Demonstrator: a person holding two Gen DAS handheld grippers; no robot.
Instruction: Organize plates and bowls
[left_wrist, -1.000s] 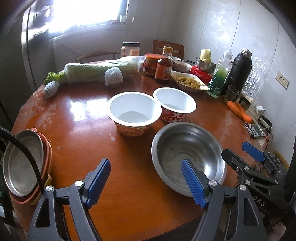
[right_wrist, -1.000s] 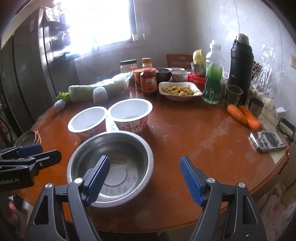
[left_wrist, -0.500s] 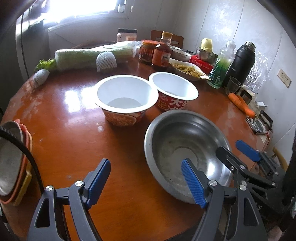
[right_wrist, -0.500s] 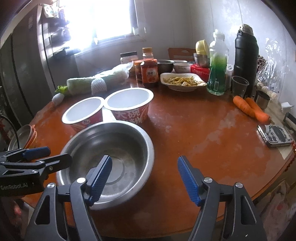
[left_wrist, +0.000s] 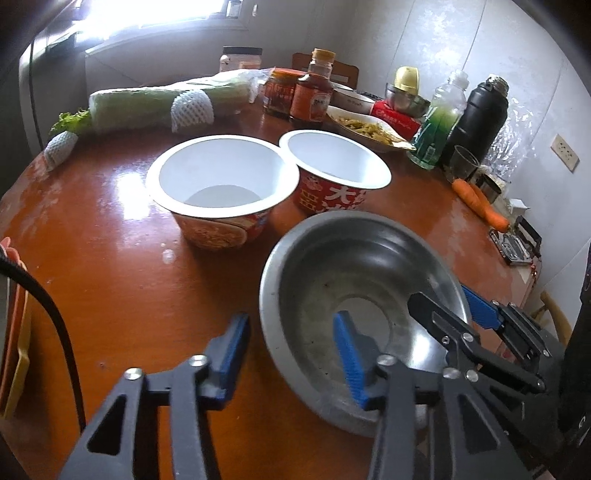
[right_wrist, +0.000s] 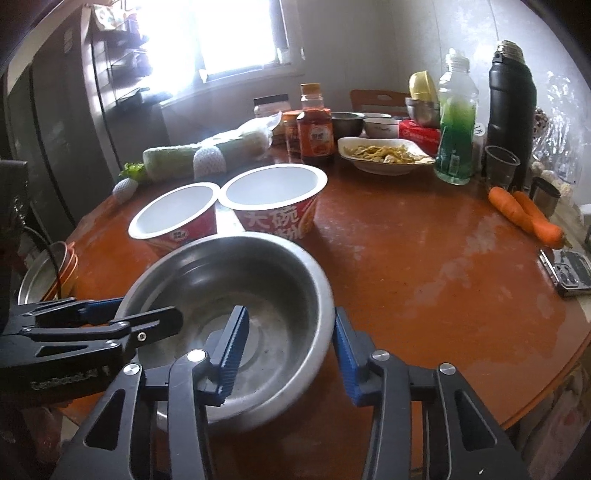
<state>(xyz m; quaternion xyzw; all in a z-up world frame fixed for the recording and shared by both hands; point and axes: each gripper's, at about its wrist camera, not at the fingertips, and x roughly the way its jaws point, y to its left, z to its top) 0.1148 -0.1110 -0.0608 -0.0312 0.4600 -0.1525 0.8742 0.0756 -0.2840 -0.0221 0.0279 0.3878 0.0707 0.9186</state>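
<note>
Metal bowl on the table straddled at opposite rims by left tongs and right tongs, two paper bowls side by side beyond them, bottles farther behind, carrots right of the right tongs, stacked plates left.

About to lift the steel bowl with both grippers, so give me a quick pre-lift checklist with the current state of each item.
1. Left gripper straddles the rim of the steel bowl, one finger inside, one outside: ok.
2. Right gripper straddles the opposite rim of the bowl, one finger inside, one outside: ok.
3. Both grips firm: not ok, jaws closing, gaps at the pads.
4. Bowl empty: ok, only faint residue.
5. Two paper bowls close behind the steel bowl; whether they touch: cannot tell.
6. Plate stack at the table edge free to receive: cannot tell, mostly hidden.
</note>
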